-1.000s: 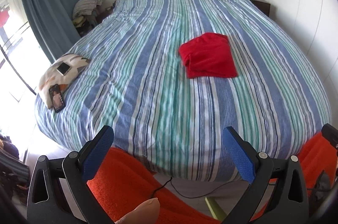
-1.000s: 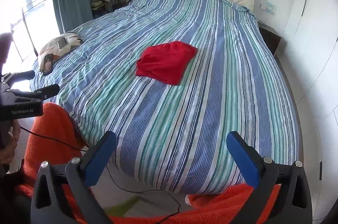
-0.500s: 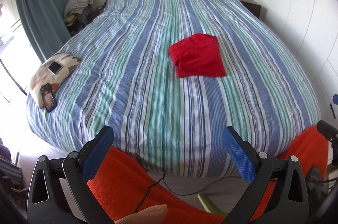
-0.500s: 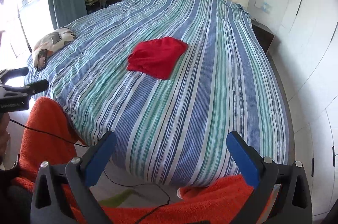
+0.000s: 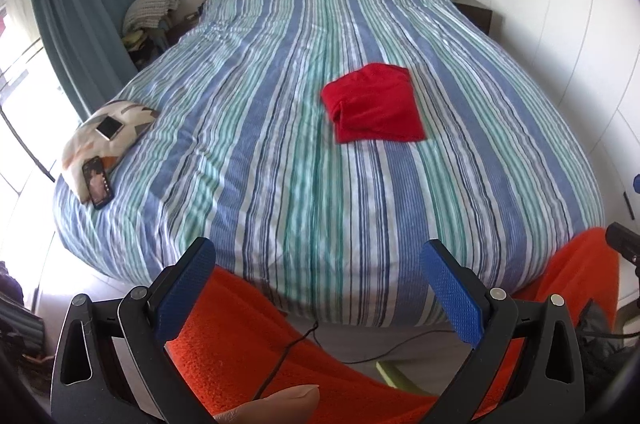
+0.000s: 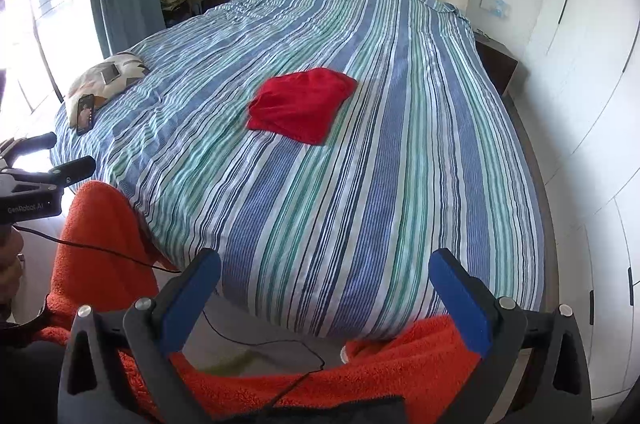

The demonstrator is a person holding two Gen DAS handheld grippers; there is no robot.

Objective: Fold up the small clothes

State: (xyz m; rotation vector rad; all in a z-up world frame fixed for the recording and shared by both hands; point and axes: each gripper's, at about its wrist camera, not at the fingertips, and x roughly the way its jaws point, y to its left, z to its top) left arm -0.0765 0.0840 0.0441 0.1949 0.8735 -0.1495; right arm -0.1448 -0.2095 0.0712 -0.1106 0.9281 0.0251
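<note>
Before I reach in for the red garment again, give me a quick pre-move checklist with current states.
1. Left gripper open and holding nothing: ok.
2. Right gripper open and holding nothing: ok.
3. Red garment in view on the striped bedspread, apart from both grippers: ok.
4. Garment already folded flat: looks folded over, but whether neatly enough, cannot tell.
5. Bedspread between grippers and garment free of objects: ok; the phones sit on the cushion far to the left.
6. Cable trailing over the orange fabric near the grippers, snag risk: not ok.
</note>
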